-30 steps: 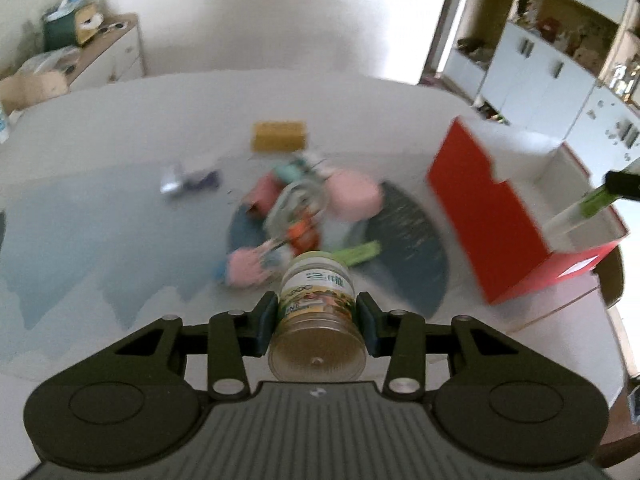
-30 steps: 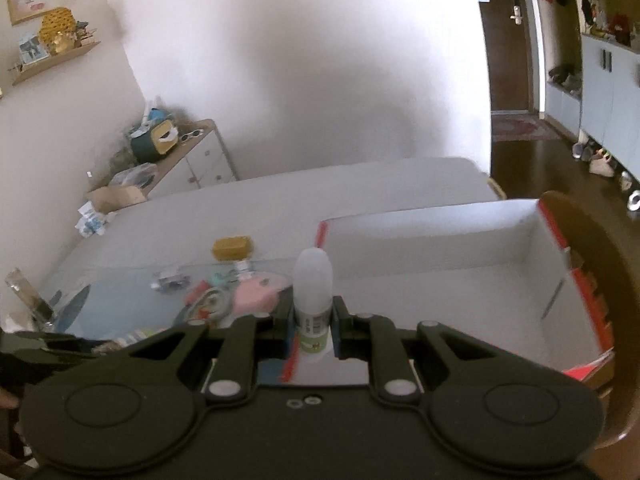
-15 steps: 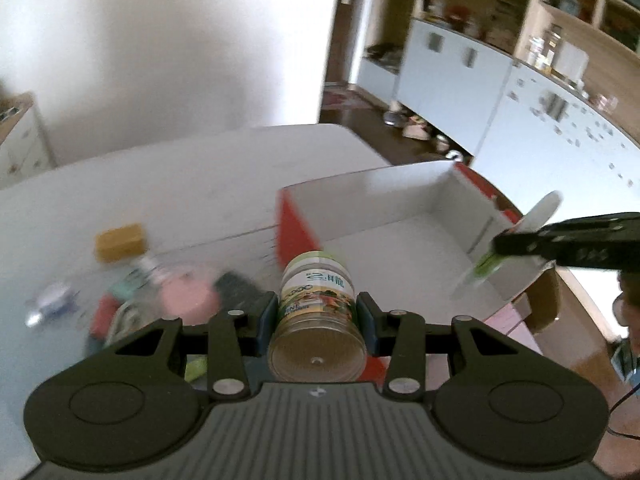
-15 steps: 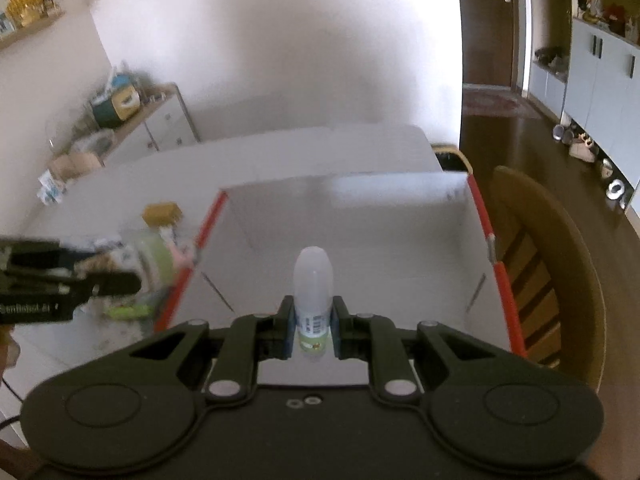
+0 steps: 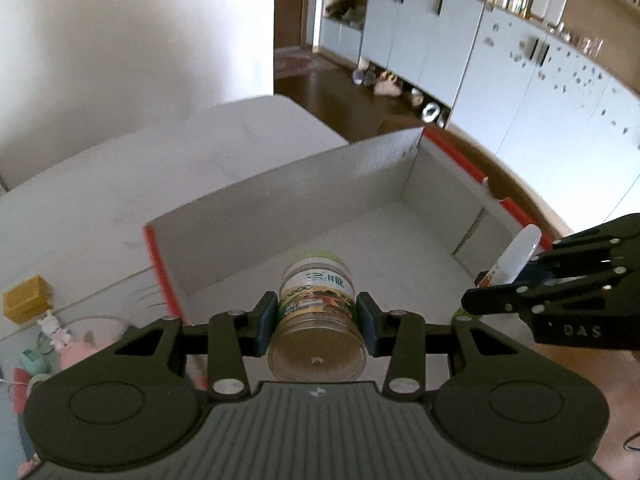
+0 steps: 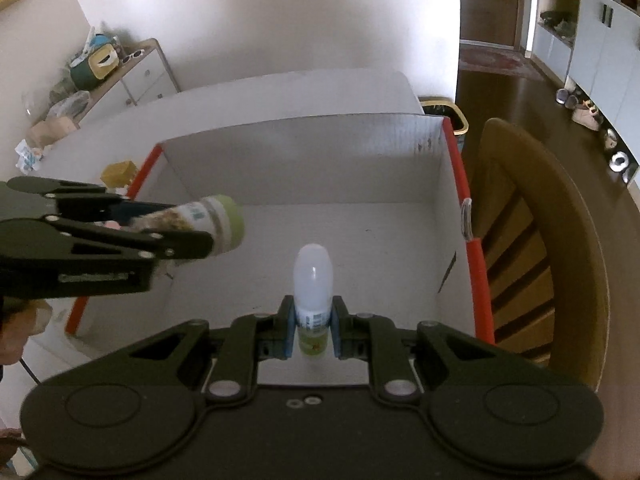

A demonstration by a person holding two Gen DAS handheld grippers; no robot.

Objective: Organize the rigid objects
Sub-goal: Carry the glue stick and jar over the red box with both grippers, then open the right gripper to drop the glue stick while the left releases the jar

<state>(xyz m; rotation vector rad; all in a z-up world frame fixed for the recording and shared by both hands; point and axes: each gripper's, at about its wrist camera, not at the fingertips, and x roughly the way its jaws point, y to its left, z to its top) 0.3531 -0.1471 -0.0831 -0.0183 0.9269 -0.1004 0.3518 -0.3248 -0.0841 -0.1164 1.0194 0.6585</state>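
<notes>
My left gripper [image 5: 317, 318] is shut on a clear jar [image 5: 316, 312] with a green lid and a printed label, held over the near left part of a red cardboard box [image 5: 280, 184] with a white inside. From the right wrist view the same jar [image 6: 208, 224] hangs above the box's left wall [image 6: 144, 168]. My right gripper [image 6: 313, 332] is shut on a small white bottle [image 6: 313, 280] with a rounded cap, above the bare box floor. In the left wrist view that bottle [image 5: 516, 256] shows at the right, over the box's right side.
The box stands on a white table [image 5: 120, 184]. Left of it lie a yellow block [image 5: 28, 298] and several small pink and green items [image 5: 76, 352]. A wooden chair [image 6: 532, 240] stands against the box's right side. A white dresser [image 6: 136, 76] is at the back left.
Both grippers have travelled from beside the box to above its inside, each still holding its object. The left swung right from over the pile of small items; the right sank lower.
</notes>
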